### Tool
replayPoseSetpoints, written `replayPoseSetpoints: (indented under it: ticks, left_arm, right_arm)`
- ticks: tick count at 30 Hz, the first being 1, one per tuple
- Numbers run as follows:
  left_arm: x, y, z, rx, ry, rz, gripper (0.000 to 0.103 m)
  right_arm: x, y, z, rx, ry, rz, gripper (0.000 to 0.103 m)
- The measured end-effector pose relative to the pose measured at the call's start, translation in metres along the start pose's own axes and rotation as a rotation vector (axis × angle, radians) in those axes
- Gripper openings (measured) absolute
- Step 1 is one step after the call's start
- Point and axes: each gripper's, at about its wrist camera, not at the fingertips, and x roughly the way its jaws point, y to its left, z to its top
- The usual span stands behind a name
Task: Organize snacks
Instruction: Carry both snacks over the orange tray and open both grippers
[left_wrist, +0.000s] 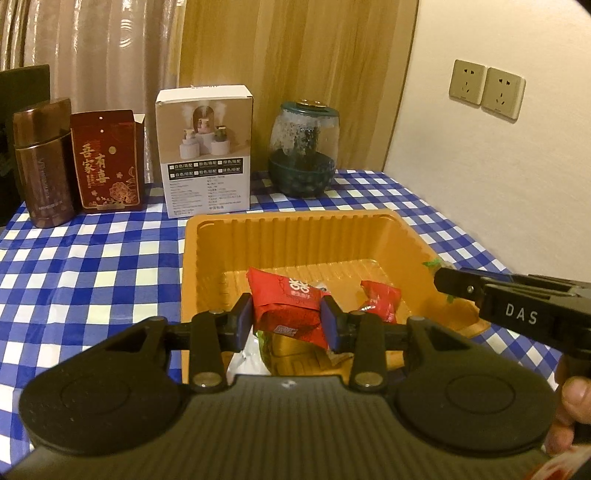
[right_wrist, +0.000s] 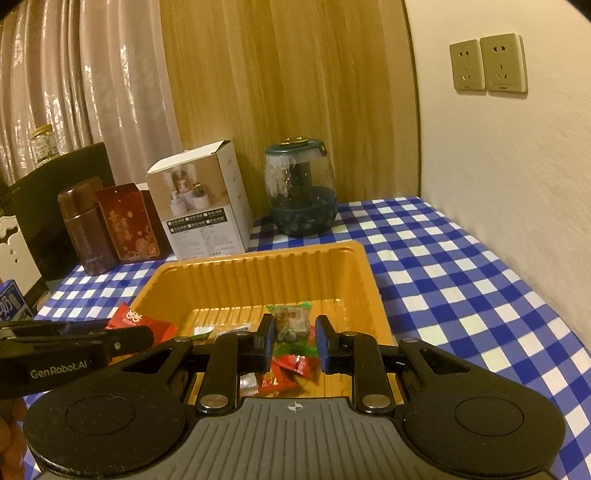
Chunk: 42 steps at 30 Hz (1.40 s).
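An orange plastic tray (left_wrist: 295, 229) sits on the blue checked tablecloth; it also shows in the right wrist view (right_wrist: 258, 266). My left gripper (left_wrist: 287, 319) is shut on a red snack packet (left_wrist: 291, 306) and holds it over the tray's near half. A smaller red wrapped snack (left_wrist: 382, 299) lies in the tray to its right. My right gripper (right_wrist: 294, 341) is shut on a green snack packet (right_wrist: 292, 325) above the tray, with several small red wrapped sweets (right_wrist: 291, 365) under it. The left gripper's red packet (right_wrist: 138, 321) shows at the tray's left rim.
Along the back stand a brown flask (left_wrist: 44, 162), a dark red box (left_wrist: 107, 162), a white carton (left_wrist: 207, 151) and a glass jar with a dark lid (left_wrist: 303, 147). The wall with sockets (left_wrist: 487, 88) bounds the table on the right.
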Motion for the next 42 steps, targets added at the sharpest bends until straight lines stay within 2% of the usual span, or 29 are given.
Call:
replayPoseSetpoints:
  ticks: [14, 42]
  left_arm:
    - [0.023, 0.0, 0.005, 0.005, 0.049, 0.004, 0.036]
    - [0.035, 0.008, 0.01, 0.0, 0.056, 0.004, 0.037]
  right_arm:
    - [0.022, -0.006, 0.007, 0.016, 0.026, -0.025, 0.024]
    - [0.03, -0.017, 0.008, 0.053, 0.045, -0.028, 0.024]
